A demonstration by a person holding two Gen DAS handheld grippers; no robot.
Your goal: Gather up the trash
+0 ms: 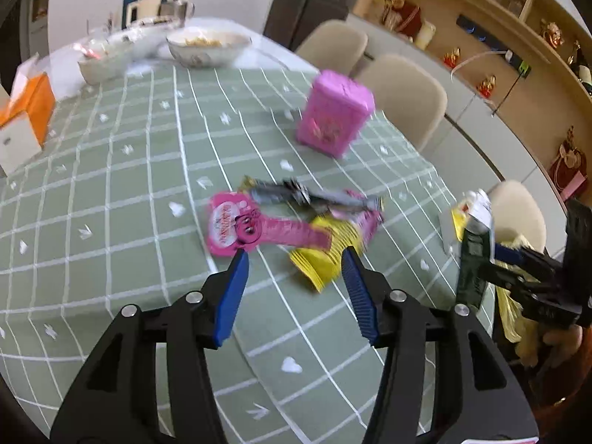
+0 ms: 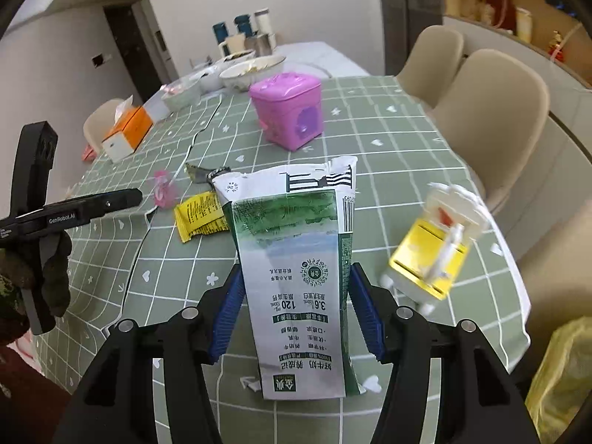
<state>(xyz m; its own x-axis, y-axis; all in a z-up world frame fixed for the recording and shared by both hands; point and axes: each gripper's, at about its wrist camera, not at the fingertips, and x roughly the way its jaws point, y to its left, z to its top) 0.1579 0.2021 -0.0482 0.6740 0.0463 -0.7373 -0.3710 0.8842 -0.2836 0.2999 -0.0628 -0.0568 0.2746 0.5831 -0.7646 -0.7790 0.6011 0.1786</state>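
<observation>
trash is what the job is about, and the nearest piece is a flattened green-and-white milk pouch (image 2: 296,277) pinched upright between the blue pads of the right hand-held gripper (image 2: 296,309), lifted clear of the tabletop (image 2: 388,140). taking the pink box (image 2: 286,111) on the green checked cloth as the landmark, the pouch hangs well in front of it, toward the near edge. to the right of the pouch a small yellow-and-white carton (image 2: 433,251) shows blurred, near the right edge of the tabletop; whether it rests there or is in the air i cannot tell. a yellow plastic bag (image 2: 562,377) hangs beyond that edge, low at the right, probably where the trash goes.

the left hand-held gripper (image 1: 294,262) is spread wide and empty, poised just above the cloth, pointing at the loose wrappers in front of the pink box: a yellow wrapper (image 1: 325,255) closest, a pink wrapper (image 1: 240,227) beside it to the left, and a crumpled silver wrapper (image 1: 296,194) behind both, nearer the box.

farther back, left of the pink box, sits an orange tissue box (image 1: 27,111), and behind it bowls (image 1: 207,46) and a kettle.

judging by this, the task is partly under way: one piece is in hand but not yet bagged, and at least three wrappers remain on the cloth to be gathered.
</observation>
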